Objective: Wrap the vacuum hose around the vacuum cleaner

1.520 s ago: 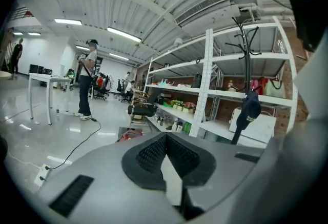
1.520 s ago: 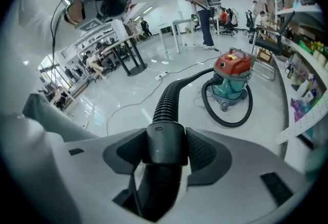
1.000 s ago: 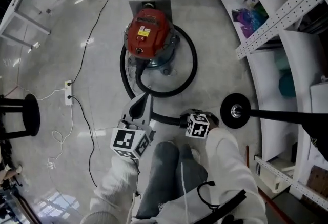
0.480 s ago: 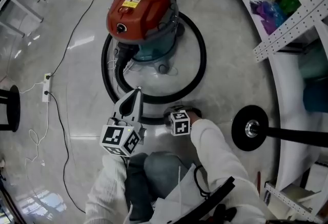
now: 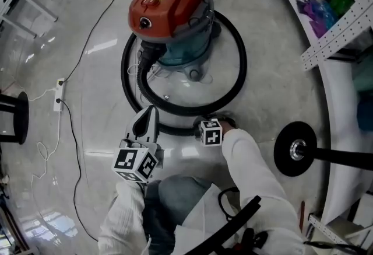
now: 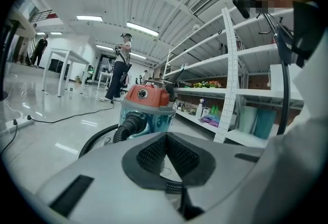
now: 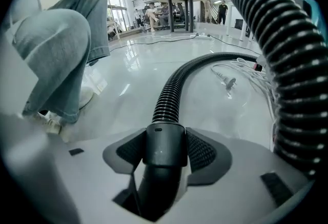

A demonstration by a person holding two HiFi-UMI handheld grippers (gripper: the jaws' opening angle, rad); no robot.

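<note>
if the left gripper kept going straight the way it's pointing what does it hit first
Most likely the black hose, coiled on the floor just ahead of the left gripper. Beyond it stands the vacuum cleaner. Height is hard to judge, so it might pass over the hose.

Floor: glossy pale grey tile (image 5: 280, 90), faint seams, ceiling light mirrored in streaks toward the head view's upper left. Corded white power strip (image 5: 59, 95) lies at left. Black round stool base (image 5: 13, 117) sits at the left edge, and a black disc-shaped stand foot with dark pole (image 5: 296, 156) at lower right. White perforated-steel shelving (image 5: 339, 32) runs down the right side, stocked. Left gripper view: long white ceiling strip lights (image 6: 143, 28) upper centre, white-legged table (image 6: 61, 56) far left. Right gripper view: bright window (image 7: 119, 10) upper left.
</note>
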